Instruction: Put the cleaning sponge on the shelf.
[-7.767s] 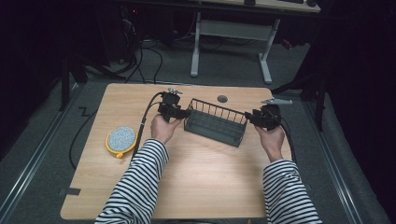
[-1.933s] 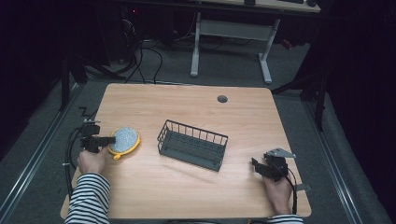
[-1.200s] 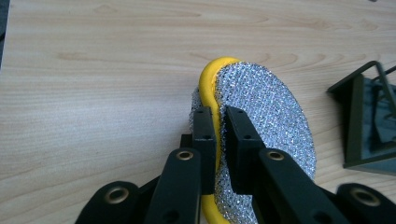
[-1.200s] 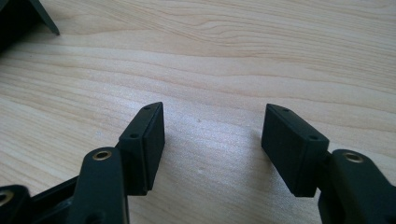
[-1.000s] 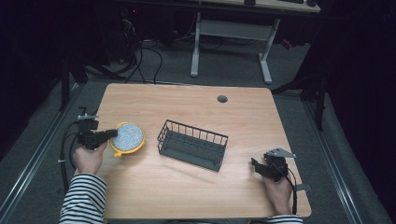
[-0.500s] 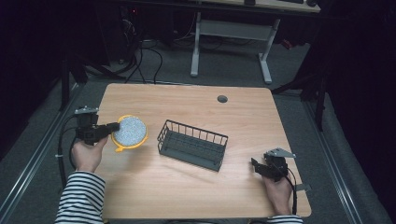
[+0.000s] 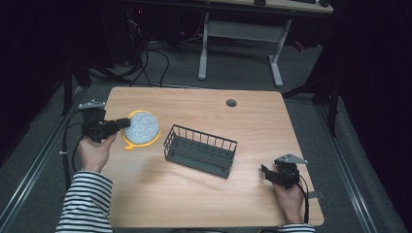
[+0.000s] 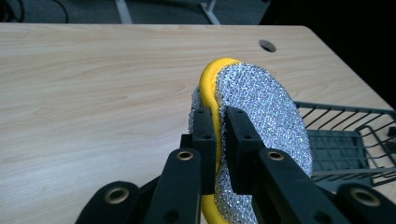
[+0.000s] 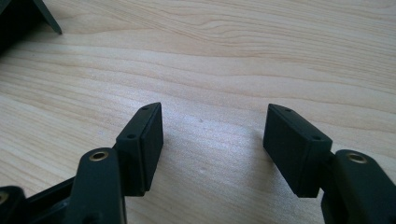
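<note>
A round scouring pad [image 7: 141, 127], silver mesh with a yellow rim, hangs lifted and tilted above the table's left side. My left gripper [image 7: 125, 123] is shut on its edge; in the left gripper view the pad [image 8: 261, 112] stands on edge between the two black pads. A dark wire basket [image 7: 200, 150] sits at the middle of the table, to the right of the scouring pad. My right gripper [image 7: 265, 171] rests low near the front right corner, open; in the right gripper view its jaws [image 9: 214, 140] stand wide apart over bare wood.
The wooden table [image 7: 204, 194] has a round cable hole [image 7: 231, 103] near its far edge. Cables and a desk frame [image 7: 238, 39] stand on the dark floor beyond. The basket's corner [image 8: 355, 140] lies just right of the pad in the left gripper view.
My left hand has lifted the scouring pad off the table and carried it up and slightly right toward the basket. The right hand has stayed where it was.
</note>
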Demonstrator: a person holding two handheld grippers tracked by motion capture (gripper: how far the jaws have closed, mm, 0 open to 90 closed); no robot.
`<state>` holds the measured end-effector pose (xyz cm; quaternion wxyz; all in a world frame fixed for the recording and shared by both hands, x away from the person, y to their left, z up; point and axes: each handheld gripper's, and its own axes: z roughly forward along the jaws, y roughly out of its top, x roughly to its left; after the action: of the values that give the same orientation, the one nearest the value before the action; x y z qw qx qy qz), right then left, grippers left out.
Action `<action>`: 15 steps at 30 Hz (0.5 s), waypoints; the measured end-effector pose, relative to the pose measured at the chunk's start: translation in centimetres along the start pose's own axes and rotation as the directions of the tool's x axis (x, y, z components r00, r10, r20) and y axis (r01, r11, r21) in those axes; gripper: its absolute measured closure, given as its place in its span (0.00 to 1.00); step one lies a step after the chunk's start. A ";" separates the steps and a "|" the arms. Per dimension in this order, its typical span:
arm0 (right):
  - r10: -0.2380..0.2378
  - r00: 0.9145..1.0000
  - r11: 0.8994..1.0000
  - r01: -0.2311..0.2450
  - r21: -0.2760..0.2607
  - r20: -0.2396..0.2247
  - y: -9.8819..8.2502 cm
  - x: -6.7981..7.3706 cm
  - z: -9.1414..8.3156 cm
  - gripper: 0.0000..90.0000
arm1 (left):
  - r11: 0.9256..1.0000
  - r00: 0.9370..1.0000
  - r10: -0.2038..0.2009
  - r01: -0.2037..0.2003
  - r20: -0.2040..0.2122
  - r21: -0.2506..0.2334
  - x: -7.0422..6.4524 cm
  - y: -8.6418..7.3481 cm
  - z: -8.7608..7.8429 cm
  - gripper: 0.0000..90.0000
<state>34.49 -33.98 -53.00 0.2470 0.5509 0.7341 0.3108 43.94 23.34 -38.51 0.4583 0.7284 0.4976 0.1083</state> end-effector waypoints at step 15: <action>0.001 1.000 1.000 -0.001 0.000 -0.001 0.0 0.0 0.0 0.42 | 0.998 0.995 0.050 -0.053 0.086 0.029 -2.8 2.5 2.2 0.93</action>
<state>34.50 -33.98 -53.01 0.2467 0.5510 0.7340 0.3111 45.51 19.57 -36.95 0.4647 0.7522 0.4601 0.0811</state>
